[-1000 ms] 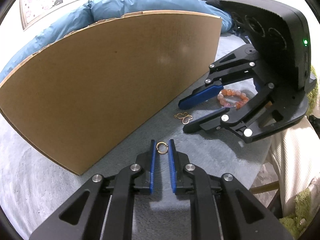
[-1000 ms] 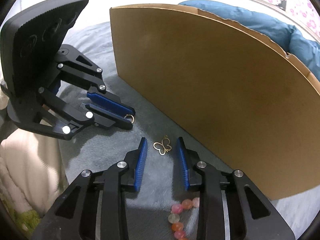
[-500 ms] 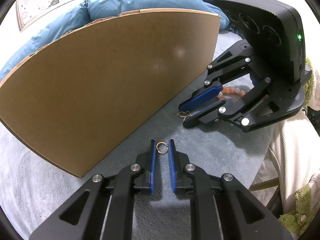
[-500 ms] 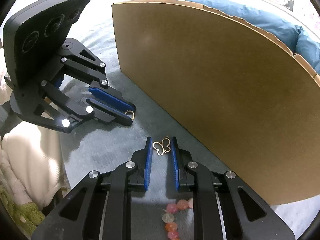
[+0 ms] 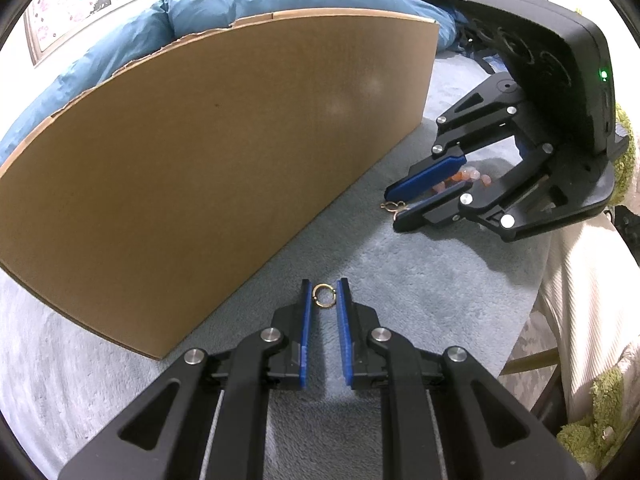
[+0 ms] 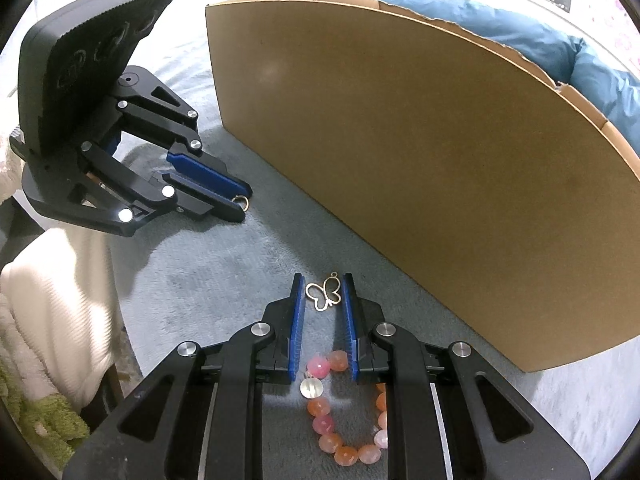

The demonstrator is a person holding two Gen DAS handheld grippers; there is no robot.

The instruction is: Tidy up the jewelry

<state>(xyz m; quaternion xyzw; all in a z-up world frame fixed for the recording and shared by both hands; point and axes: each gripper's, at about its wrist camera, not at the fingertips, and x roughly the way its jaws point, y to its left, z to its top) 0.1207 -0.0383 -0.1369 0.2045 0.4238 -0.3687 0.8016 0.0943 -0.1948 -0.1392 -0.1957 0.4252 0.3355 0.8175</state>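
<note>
The right gripper's (image 5: 398,210) fingers hid most of the bead bracelet (image 5: 460,178); the cardboard box's (image 6: 420,152) inside stayed hidden behind its wall.

Bright, soft daylight with heavy fisheye bending

We see white glare blown out at twelve o'clock in both views, faint sheen spots on the cardboard box (image 5: 224,152), soft shadows under the left gripper (image 6: 240,204) on the grey blanket (image 5: 420,280), dark vignette at every rim, centres sharp.
</note>
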